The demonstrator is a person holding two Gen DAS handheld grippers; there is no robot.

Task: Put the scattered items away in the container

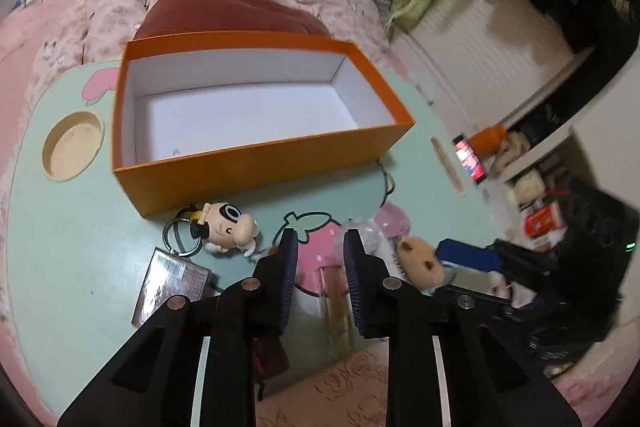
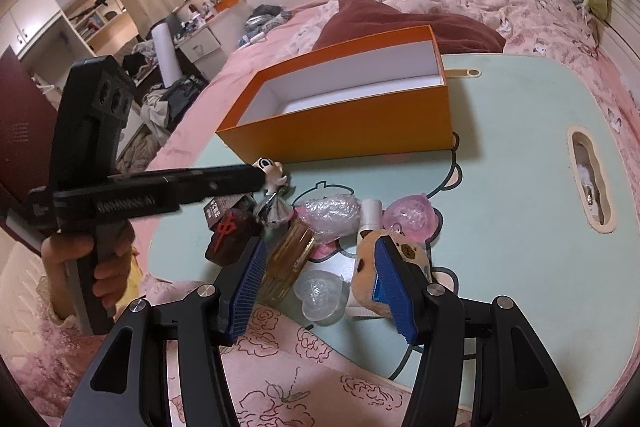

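An empty orange box [image 1: 256,163] [image 2: 360,123] stands on the mint lap table [image 1: 80,247] [image 2: 520,187]. In front of it lie a cartoon figure keychain [image 1: 226,227], a dark card pack [image 1: 170,283], an amber glass bottle [image 1: 336,303] [image 2: 290,259], a brown plush [image 1: 420,261] [image 2: 368,267], a bubble-wrapped item [image 2: 330,215], a pink ball [image 2: 410,217] and a clear heart piece [image 2: 318,297]. My left gripper [image 1: 320,247] is open and empty above the bottle. My right gripper [image 2: 320,259] is open and empty, with the bottle and plush between its jaws.
The table sits on a bed with a pink quilt [image 1: 120,7] and a maroon cushion [image 1: 224,7]. A round cup recess [image 1: 72,147] is at the table's left, a handle slot [image 2: 592,183] at its right. A dark red pouch [image 2: 228,235] lies near the front edge.
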